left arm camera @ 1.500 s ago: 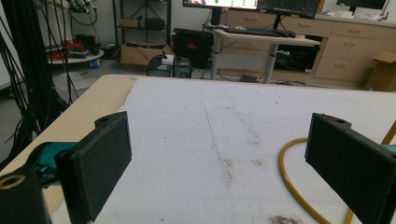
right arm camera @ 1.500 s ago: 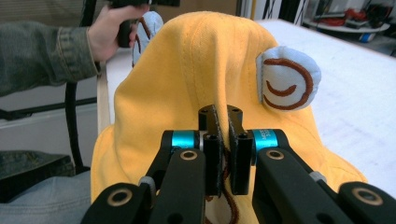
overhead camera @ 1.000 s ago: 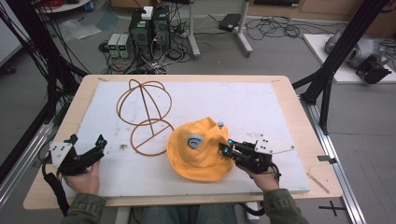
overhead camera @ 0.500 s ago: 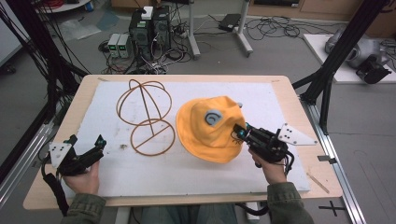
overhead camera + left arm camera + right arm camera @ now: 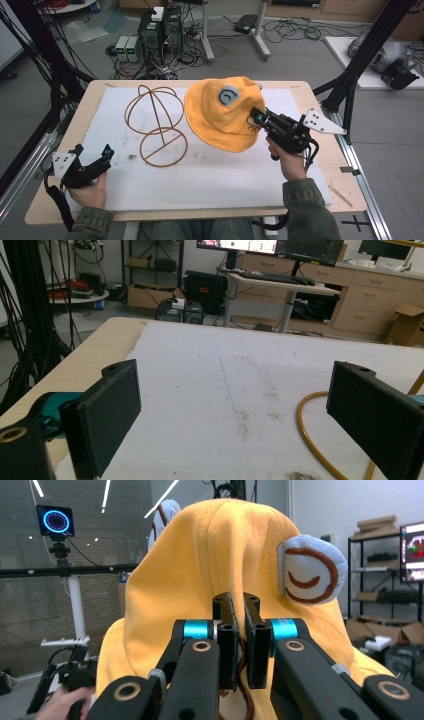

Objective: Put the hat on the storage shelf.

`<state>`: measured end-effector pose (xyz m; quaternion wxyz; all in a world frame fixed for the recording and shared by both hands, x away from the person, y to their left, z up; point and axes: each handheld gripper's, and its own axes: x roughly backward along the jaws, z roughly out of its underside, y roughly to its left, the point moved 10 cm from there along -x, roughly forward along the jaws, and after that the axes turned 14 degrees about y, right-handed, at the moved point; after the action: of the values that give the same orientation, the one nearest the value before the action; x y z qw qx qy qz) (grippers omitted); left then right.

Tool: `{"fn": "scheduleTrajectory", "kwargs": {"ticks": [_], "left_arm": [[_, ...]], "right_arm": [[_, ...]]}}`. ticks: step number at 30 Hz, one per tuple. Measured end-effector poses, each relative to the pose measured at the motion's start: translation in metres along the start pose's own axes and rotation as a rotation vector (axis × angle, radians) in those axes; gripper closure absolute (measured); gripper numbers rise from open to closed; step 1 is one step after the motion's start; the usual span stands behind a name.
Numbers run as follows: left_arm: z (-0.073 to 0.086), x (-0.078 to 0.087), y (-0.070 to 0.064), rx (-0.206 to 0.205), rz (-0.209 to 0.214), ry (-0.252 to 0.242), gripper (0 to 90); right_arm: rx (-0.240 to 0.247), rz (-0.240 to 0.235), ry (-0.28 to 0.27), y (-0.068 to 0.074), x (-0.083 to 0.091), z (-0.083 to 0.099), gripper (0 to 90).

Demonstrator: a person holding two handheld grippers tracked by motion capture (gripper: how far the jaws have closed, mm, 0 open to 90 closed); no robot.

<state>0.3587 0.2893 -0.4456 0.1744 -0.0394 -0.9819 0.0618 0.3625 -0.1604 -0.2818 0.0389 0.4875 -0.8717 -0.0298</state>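
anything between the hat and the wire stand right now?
Nothing visible. The right tongs are shut on the yellow hat, held off the table just right of the wire stand. Only bare white mat lies between them. The left tongs rest open at the near left corner, out of the path.

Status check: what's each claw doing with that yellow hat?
Right claw shut on yellow hat, lifted. Left claw open, idle at table edge. Wire stand beside hat, path clear.
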Motion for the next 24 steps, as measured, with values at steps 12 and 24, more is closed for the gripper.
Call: {"fn": "scheduleTrajectory", "kwargs": {"ticks": [12,24], "left_arm": [[-0.002,0.001,0.004,0.023,0.004,-0.01,7.7],[-0.002,0.0,0.004,0.028,0.014,-0.008,7.8]], "right_arm": [[0.039,-0.041,0.042,0.016,-0.065,-0.065,87.3],[0.059,-0.076,0.098,0.039,-0.138,-0.09,87.3]]}}
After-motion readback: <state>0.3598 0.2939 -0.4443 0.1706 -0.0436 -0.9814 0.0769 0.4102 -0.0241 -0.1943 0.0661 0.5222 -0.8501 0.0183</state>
